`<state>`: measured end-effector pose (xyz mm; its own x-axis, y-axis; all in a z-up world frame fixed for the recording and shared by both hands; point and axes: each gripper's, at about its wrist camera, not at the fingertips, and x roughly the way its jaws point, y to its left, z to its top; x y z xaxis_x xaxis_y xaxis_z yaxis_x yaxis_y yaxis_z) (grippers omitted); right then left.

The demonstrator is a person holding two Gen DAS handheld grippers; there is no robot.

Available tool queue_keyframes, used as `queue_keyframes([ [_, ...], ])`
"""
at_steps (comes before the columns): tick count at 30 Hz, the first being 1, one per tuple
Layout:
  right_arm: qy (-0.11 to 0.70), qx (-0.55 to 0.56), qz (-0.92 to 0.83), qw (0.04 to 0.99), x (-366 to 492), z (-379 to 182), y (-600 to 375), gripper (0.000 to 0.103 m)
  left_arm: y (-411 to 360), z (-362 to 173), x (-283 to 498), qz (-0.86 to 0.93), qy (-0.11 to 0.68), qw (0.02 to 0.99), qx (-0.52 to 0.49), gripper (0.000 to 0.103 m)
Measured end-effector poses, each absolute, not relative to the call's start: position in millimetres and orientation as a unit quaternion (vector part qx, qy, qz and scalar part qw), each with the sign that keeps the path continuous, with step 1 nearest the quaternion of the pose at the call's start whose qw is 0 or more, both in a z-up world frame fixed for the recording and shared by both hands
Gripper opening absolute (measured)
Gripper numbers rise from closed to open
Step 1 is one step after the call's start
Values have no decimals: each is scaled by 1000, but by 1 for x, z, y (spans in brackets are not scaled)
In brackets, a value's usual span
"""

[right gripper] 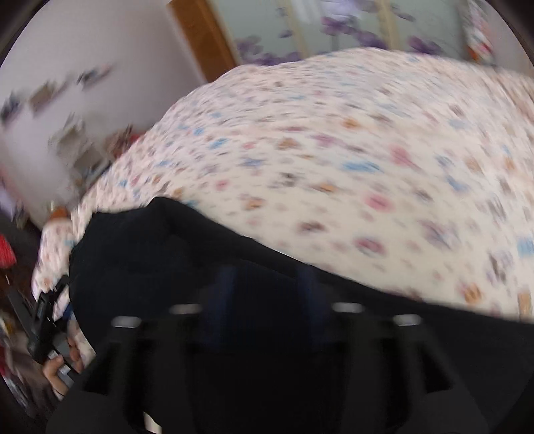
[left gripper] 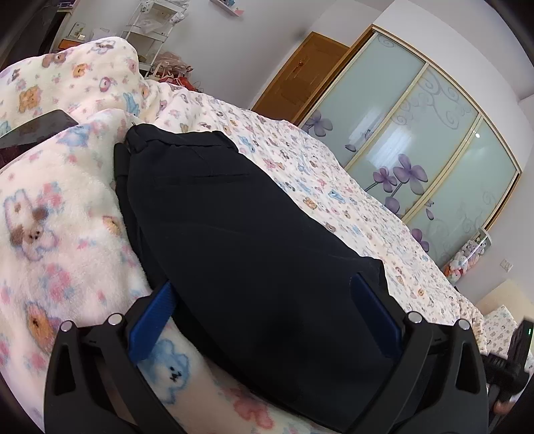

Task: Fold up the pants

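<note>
- Left gripper (left gripper: 263, 290) spread wide, black pants (left gripper: 233, 233) lying between its fingers on the bedspread (left gripper: 333, 187).
- Right gripper (right gripper: 267, 277) blurred against the pants (right gripper: 167, 253); its grip can't be told.

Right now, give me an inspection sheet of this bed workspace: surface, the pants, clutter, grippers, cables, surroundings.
Surface: bed with bear-print sheet; fluffy bear-print blanket bunched at left.
Job's things: black pants lying on the bed, waistband end far from the left camera.
Clutter: dark flat object on the blanket; unclear what it is.
Grippers: left gripper open, blue fingers straddling the pants; right gripper blurred over the pants, state unclear.
Cables: nothing seen.
Surroundings: floral sliding wardrobe, wooden door, white shelf rack, plush toys.
</note>
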<state>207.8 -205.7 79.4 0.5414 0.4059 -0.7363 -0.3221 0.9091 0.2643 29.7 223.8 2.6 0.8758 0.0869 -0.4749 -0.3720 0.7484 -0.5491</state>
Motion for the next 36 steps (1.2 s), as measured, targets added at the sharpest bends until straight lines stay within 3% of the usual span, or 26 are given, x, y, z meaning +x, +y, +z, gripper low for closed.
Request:
queue_keyframes([
  [8, 471, -110, 247, 840, 233, 65, -103, 72, 223, 3, 33, 124, 219, 910, -329, 101],
  [9, 486, -124, 253, 828, 234, 57, -95, 57, 224, 3, 33, 123, 219, 910, -330, 101],
  [10, 492, -134, 256, 821, 233, 51, -91, 26, 224, 3, 33, 121, 218, 910, -331, 101],
  [12, 488, -161, 241, 823, 228, 42, -84, 7, 224, 3, 33, 117, 214, 911, -333, 101],
  [13, 485, -156, 235, 828, 229, 42, -85, 5, 224, 4, 32, 116, 211, 911, -334, 101],
  [18, 433, -93, 176, 879, 238, 57, -103, 4, 222, 7, 32, 109, 199, 916, -331, 101],
  [23, 474, -74, 198, 855, 236, 33, -111, 12, 223, 0, 43, 118, 231, 908, -330, 101],
  [27, 443, 60, 217, 868, 221, 64, -166, 58, 227, 2, 38, 109, 215, 909, -340, 101],
  [28, 432, 89, 218, 870, 218, 71, -180, 60, 231, 3, 33, 104, 198, 908, -353, 101],
  [31, 415, 198, 207, 864, 204, 75, -242, 60, 247, 9, 15, 104, 142, 903, -392, 101],
  [34, 447, 263, 141, 843, 195, 44, -294, 59, 265, 13, 2, 102, 112, 893, -424, 101],
  [35, 467, 259, 95, 840, 192, 30, -310, 51, 270, 13, 0, 99, 111, 889, -433, 101],
  [36, 469, 287, 86, 831, 186, 15, -331, 26, 276, 12, -1, 95, 114, 884, -443, 101],
])
